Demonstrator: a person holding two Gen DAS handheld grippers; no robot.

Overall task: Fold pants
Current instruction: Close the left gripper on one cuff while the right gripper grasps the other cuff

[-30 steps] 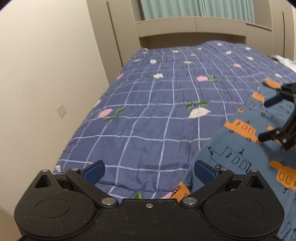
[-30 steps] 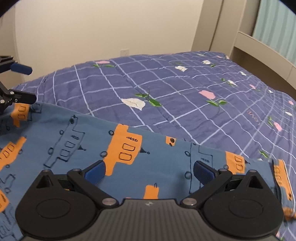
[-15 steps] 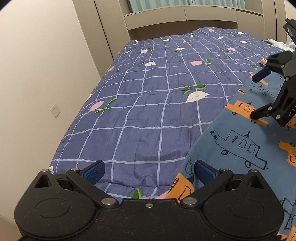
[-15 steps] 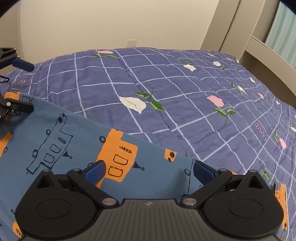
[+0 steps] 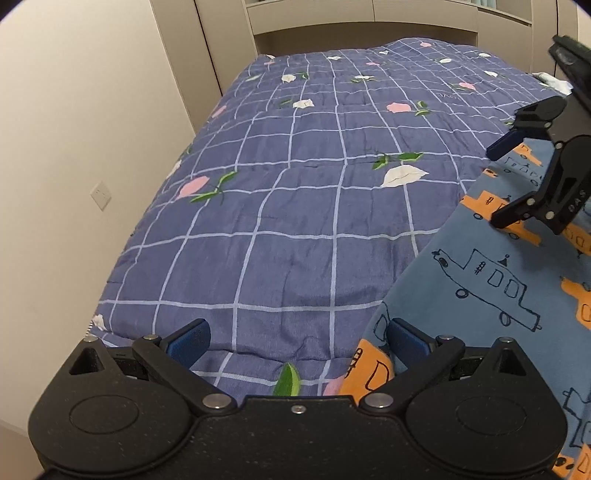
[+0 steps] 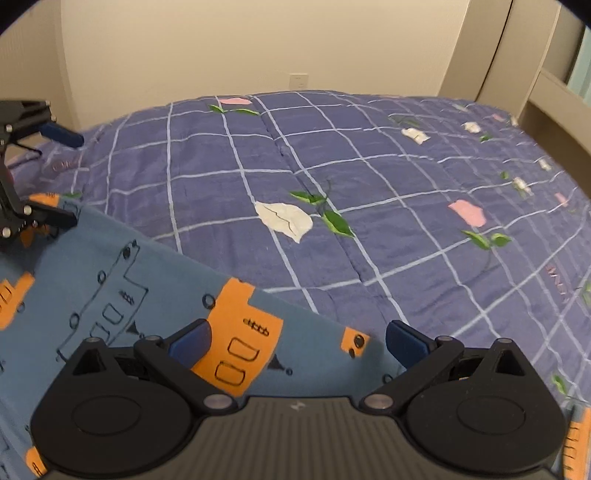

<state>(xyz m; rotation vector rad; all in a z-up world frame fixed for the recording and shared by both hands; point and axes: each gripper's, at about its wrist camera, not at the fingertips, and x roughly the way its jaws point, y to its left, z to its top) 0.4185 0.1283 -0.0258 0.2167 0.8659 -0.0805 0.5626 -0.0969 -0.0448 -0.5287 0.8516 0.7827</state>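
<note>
The pants [image 5: 491, 295] are blue with orange and outlined vehicle prints and lie flat on the bed. In the left wrist view they fill the right side. In the right wrist view the pants [image 6: 110, 295] fill the lower left. My left gripper [image 5: 295, 341] is open and empty, its right finger over the pants' edge. My right gripper [image 6: 297, 341] is open and empty above the pants' upper edge. The right gripper also shows in the left wrist view [image 5: 496, 186], and the left gripper shows in the right wrist view [image 6: 70, 177].
The bed is covered by a purple checked quilt [image 5: 295, 206] with flower prints. A beige wall [image 5: 74, 166] with a socket [image 5: 100, 190] runs along the bed's left side. A wooden headboard [image 5: 362, 26] stands at the far end.
Both grippers have moved across the pants toward their edge, so more quilt shows ahead of each. Both stayed open and the pants have not moved.
</note>
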